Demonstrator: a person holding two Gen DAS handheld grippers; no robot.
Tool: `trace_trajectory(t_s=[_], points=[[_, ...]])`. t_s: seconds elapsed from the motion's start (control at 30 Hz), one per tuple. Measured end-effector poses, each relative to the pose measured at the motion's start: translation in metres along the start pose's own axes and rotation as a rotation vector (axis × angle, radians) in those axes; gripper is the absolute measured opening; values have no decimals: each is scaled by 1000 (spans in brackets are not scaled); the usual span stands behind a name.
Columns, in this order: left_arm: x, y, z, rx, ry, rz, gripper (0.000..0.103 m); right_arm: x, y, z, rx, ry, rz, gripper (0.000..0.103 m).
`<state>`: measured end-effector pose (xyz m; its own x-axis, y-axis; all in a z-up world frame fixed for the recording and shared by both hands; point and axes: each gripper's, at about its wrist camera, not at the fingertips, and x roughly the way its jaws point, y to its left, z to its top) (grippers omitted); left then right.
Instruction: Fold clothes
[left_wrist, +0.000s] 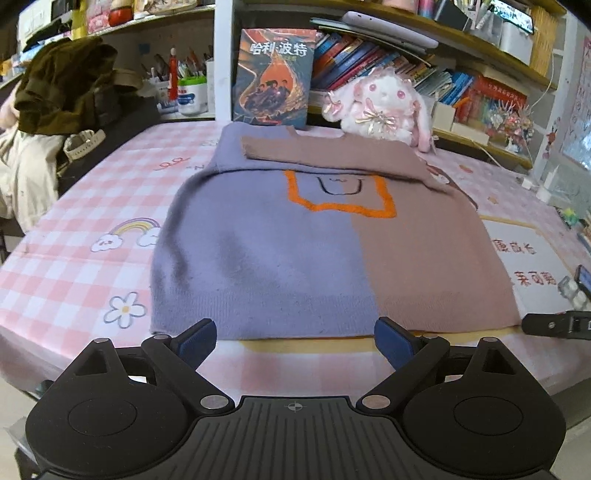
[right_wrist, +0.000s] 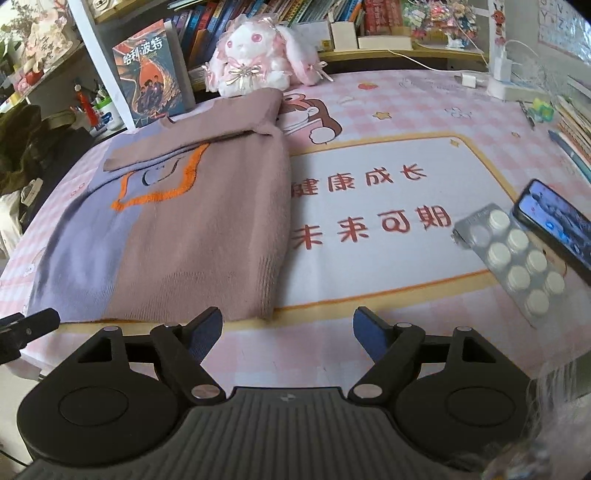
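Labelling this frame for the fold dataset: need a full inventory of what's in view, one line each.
sweater: 1, lilac and brown with orange outline, flat on table, sleeves folded across chest
tablecloth: 1, pink check, covers table
plush rabbit: 1, white and pink, behind sweater
book: 1, dark cover, upright behind sweater
blister pack: 1, silver, white tablets, right of table
phone: 1, dark, beside blister pack
dark garment: 1, olive, piled far left
left gripper: open, at sweater hem
right gripper: open, at hem's right corner
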<state>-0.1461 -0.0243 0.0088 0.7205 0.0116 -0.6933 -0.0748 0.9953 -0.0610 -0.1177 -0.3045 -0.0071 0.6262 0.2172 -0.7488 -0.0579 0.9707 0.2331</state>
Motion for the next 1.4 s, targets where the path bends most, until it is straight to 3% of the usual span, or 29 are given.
trace_trajectory(t_s=[0.13,0.53,0.67,0.83,0.9,0.97,1.07,1.23,1.3,1.33,1.37,1.4], points=[[-1,13,-1,-7,-7,55,95,0,-1,-3,21,-2,-4,76],[-5,67,6,-145,-51,104,95,4,12,-4,62,-8,-31,74],[1,88,6,-200,-26,146,95,6,15,-2,87,-19,-40,71],[10,114,8,-287,-6,134,93,11,18,0,102,-11,-65,68],[15,119,11,-292,-2,118,86,13,18,1,108,-11,-71,65],[22,121,15,-280,7,99,68,14,18,3,118,-13,-73,62],[33,123,21,-262,21,71,51,19,17,8,130,-19,-84,55],[45,124,25,-251,50,42,48,27,12,19,139,-31,-107,49],[47,122,26,-242,51,36,33,30,12,22,135,-32,-111,37],[48,121,28,-239,52,32,17,30,13,24,131,-34,-106,34],[48,120,29,-236,52,28,8,30,14,25,128,-36,-98,24],[49,120,31,-233,53,24,7,30,16,26,125,-38,-91,13]])
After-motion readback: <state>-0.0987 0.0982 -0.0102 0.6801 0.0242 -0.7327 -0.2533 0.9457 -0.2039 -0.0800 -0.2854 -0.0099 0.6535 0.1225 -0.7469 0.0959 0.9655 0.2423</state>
